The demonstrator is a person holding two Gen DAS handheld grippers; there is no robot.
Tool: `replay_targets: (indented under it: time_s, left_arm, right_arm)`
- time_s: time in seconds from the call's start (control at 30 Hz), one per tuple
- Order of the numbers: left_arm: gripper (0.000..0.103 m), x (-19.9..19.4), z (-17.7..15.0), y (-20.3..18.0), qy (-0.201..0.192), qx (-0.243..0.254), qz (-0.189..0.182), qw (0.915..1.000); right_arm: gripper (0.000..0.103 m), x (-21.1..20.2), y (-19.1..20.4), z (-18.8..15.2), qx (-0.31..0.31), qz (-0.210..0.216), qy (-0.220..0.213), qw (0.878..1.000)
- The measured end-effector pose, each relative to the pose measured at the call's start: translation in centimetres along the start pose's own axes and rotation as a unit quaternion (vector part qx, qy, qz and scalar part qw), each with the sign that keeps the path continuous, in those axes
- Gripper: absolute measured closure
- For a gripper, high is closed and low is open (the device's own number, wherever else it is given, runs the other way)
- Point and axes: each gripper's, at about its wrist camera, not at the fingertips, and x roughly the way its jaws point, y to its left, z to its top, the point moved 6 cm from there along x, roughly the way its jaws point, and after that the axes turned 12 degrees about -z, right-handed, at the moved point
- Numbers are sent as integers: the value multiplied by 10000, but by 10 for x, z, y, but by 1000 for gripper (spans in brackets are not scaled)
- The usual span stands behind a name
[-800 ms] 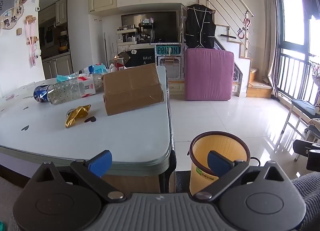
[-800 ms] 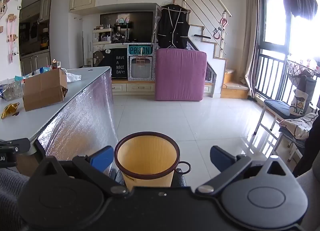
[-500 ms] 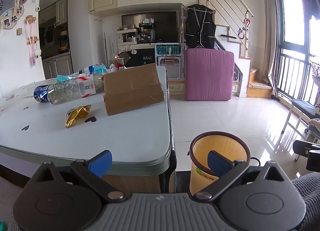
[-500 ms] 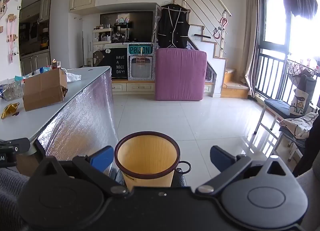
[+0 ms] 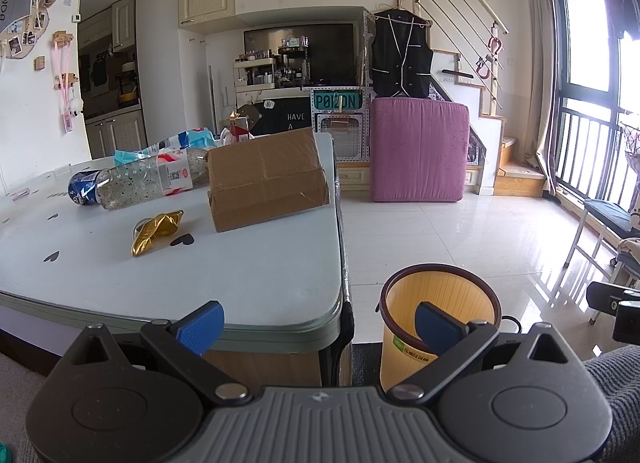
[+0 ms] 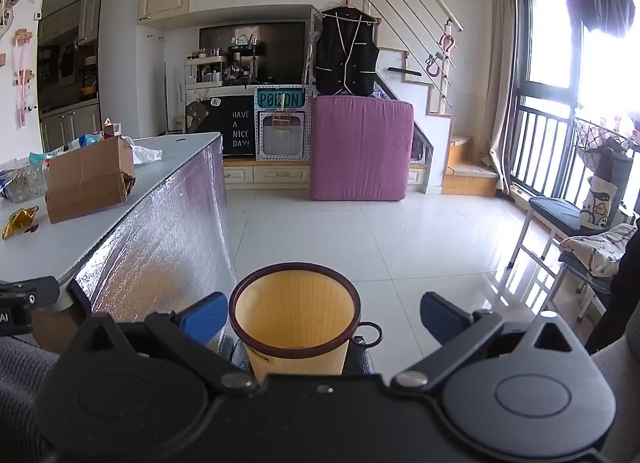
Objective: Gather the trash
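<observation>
The right gripper (image 6: 320, 317) stood wide apart above a yellow bin (image 6: 295, 323) beside the table (image 6: 80, 239).

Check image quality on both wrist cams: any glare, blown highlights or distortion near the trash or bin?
Left wrist: window overexposed, glare on the floor; fisheye bends the table edge; gold wrapper, bottle and cardboard box evenly lit, sharp. Right wrist: window blown out, floor streaked with reflections; bin well exposed; dark vignette in the corners.

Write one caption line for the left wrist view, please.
Open left tongs face a table with trash, beside an empty yellow bin.
</observation>
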Motion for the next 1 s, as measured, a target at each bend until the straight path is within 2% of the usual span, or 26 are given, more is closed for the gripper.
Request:
replay_targets:
  time_s: [1.0]
  left_arm:
    - [2,0,-2,0,15,18,-16,10000]
  right_arm:
    - [0,-3,0,-2,9,13,19,10000]
